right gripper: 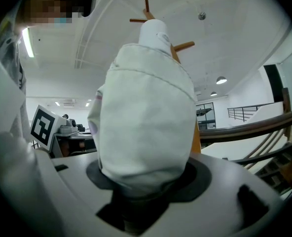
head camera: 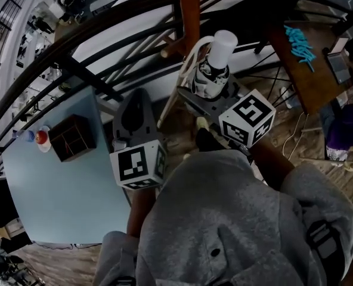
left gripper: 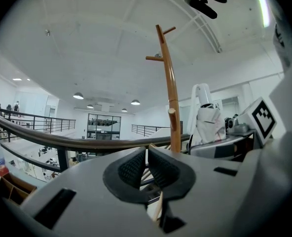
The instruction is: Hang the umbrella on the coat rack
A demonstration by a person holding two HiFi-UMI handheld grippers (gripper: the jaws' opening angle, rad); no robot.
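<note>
**Umbrella held at the rack, not yet hung**

The right gripper (right gripper: 145,189) is clamped on the lower part of the folded white fabric umbrella (right gripper: 146,117), which stands upright out of its jaws with a white cylindrical end on top. The tall curved wooden coat rack (left gripper: 171,93) rises just beyond that gripper, and its short pegs stick out above the umbrella's top. The left gripper (left gripper: 147,149) sits beside the right one with its jaws together on nothing. The likely job now is to lift the umbrella until its hanging part clears a peg, then lower it on. Which part would catch the peg cannot be made out here. It would be best to keep the umbrella upright, approach the peg from its free end, and let go only once the weight rests on the peg. The empty gripper could steady the pole.
</note>
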